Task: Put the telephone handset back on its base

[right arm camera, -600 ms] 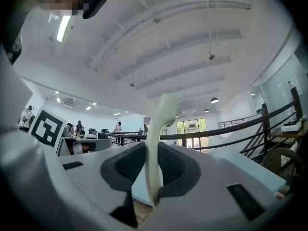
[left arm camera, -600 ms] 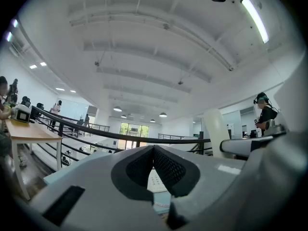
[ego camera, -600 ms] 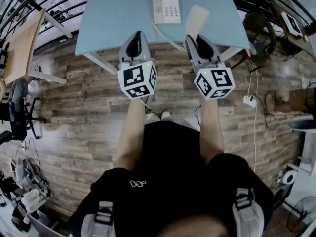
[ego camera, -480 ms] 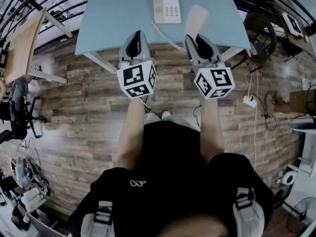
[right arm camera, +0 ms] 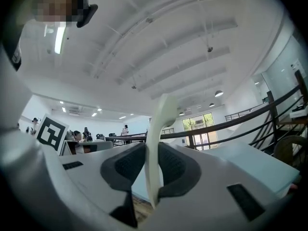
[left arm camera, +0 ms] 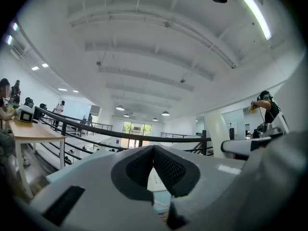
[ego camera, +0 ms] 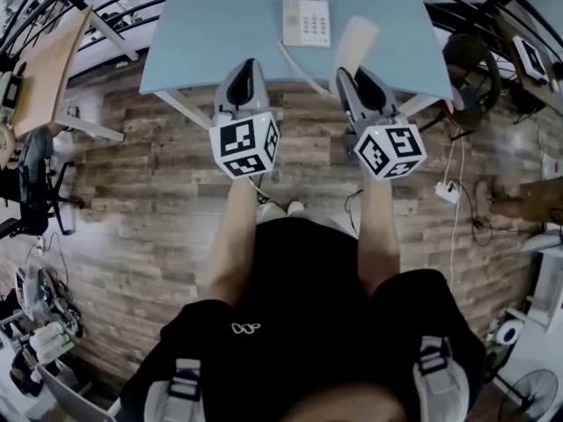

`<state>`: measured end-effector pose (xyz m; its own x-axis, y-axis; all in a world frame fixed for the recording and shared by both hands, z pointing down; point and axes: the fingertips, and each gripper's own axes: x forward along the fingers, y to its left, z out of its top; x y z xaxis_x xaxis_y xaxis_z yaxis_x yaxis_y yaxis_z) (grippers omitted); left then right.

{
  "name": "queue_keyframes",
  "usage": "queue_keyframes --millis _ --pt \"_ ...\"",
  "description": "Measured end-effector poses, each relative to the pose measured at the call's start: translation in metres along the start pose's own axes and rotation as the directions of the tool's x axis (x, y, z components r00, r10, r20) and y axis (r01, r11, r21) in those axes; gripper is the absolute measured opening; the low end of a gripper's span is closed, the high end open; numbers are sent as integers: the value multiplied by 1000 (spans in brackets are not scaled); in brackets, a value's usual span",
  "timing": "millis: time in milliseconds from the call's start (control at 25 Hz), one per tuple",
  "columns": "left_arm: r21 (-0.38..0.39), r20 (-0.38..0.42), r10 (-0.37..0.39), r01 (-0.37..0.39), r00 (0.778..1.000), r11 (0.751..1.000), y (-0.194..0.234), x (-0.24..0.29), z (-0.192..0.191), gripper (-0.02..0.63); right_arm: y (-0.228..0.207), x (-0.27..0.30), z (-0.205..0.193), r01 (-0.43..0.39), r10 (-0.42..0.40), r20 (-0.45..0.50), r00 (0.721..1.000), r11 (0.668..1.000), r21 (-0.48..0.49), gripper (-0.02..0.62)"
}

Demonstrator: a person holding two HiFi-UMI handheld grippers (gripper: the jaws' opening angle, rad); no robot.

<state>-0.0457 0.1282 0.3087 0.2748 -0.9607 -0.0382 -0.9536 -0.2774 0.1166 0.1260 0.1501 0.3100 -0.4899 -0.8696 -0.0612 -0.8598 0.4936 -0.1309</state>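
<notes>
The white telephone base (ego camera: 305, 21) with its keypad lies on the light blue table (ego camera: 220, 25), near the front edge. Its coiled cord (ego camera: 296, 66) runs off that edge. My right gripper (ego camera: 346, 70) is shut on the cream handset (ego camera: 355, 40), which sticks up and forward over the table to the right of the base. In the right gripper view the handset (right arm camera: 161, 124) stands upright, pinched between the pads of the right gripper (right arm camera: 153, 148). My left gripper (ego camera: 248, 63) hovers at the table's front edge, shut and holding nothing. Through the left gripper (left arm camera: 153, 150) the base (left arm camera: 156, 179) shows ahead.
Wooden plank floor lies below me. A wooden desk (ego camera: 40, 77) stands at the left, a dark office chair (ego camera: 471, 60) at the right, and cables with a power strip (ego camera: 449, 192) lie on the floor. Black railings run behind the table. People stand in the distance.
The head view has shifted slightly. Both grippers and the handset keep nearly the same places relative to the table and the base.
</notes>
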Motion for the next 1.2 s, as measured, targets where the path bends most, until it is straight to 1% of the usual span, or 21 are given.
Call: queue_keyframes --millis 160,320,440,560,680,920,1080,1200 --pt "-14 1 16 -16 1000 1000 1 -4 -3 0 1 2 -2 -41 41 2 999 999 13 78" --pt "-8 -4 25 -25 1000 1000 6 -8 -7 0 0 10 -10 -54 54 -19 998 999 8 78" --pt "-16 -6 37 -38 999 999 7 -10 -8 0 -2 10 -9 -66 66 -31 997 998 2 78" --pt "-11 3 38 -38 999 999 12 -3 -2 0 -4 20 -5 -79 79 -21 997 997 4 78" --pt "-16 -1 34 -34 999 999 18 9 -5 0 -9 32 -9 -79 79 -24 997 997 9 78" --pt "-39 -16 14 -15 1000 999 30 56 -20 0 -39 65 -20 -50 51 -47 998 999 9 78" --pt "-56 -47 -10 7 999 998 39 104 -37 0 -67 99 -28 -29 32 -61 998 999 35 78" --pt "-60 -78 -23 18 997 998 54 146 -51 0 -85 134 -41 -27 32 -77 997 998 58 78"
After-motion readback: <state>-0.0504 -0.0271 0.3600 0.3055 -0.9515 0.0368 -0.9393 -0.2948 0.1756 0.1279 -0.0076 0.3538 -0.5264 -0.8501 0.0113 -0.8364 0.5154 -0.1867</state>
